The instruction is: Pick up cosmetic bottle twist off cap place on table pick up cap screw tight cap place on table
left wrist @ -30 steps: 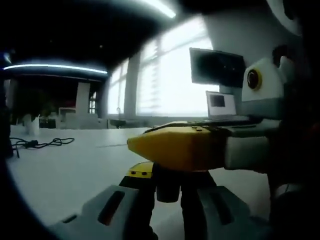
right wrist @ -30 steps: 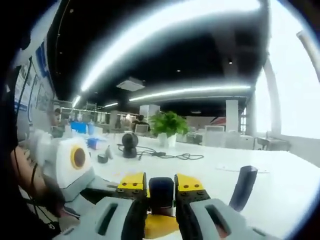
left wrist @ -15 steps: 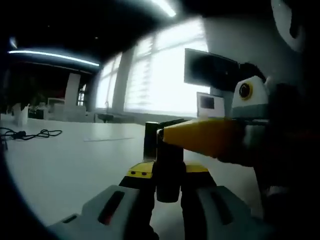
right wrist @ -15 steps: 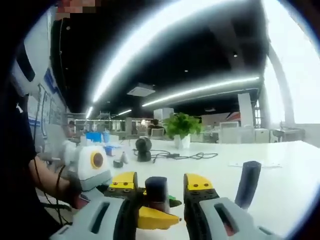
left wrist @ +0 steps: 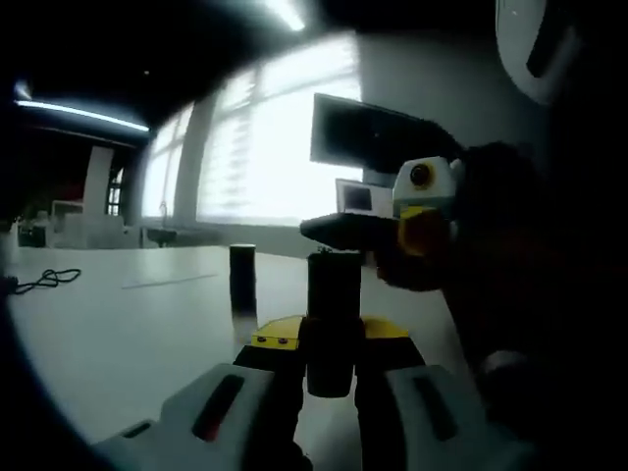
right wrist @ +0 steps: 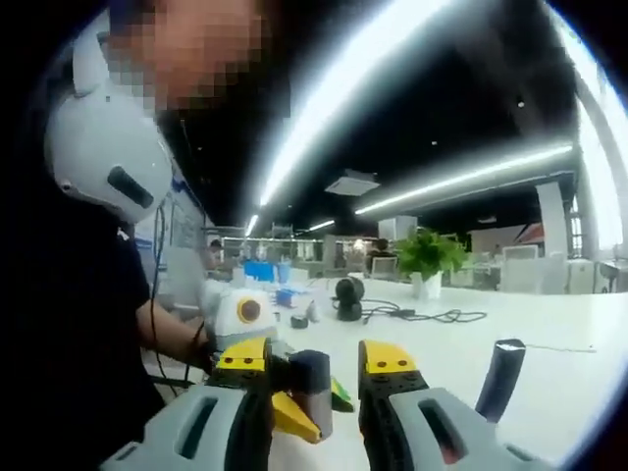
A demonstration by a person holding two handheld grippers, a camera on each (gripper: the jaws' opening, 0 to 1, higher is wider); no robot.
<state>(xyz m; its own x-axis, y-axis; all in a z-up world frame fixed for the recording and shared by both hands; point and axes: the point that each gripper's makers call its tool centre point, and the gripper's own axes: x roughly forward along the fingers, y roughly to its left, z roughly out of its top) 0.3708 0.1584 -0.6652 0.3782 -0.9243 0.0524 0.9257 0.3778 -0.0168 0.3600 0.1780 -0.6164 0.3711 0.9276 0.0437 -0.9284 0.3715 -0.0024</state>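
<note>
Cap-twist step, I read it as the cap coming free or just freed.

Nearest in the left gripper view, my left tool (left wrist: 330,339) is pinching the dark cosmetic bottle (left wrist: 332,324) upright between its yellow-tipped jaws, held above the tabletop (left wrist: 118,343). In the right gripper view the right tool (right wrist: 316,368) has its jaws spread with a small dark cap-like piece (right wrist: 310,383) against the left jaw; whether it's actually gripped I can't tell. Further out, a second dark upright bottle (left wrist: 241,283) stands on the tabletop, well apart, with a black cable (left wrist: 41,281) toward the far edge. Next move, in my judgement: confirm the cap is free, then set it down on bare tabletop. Versus a second ago: the right tool was closed over the bottle top and has pulled away, now off to the right in the left view.
</note>
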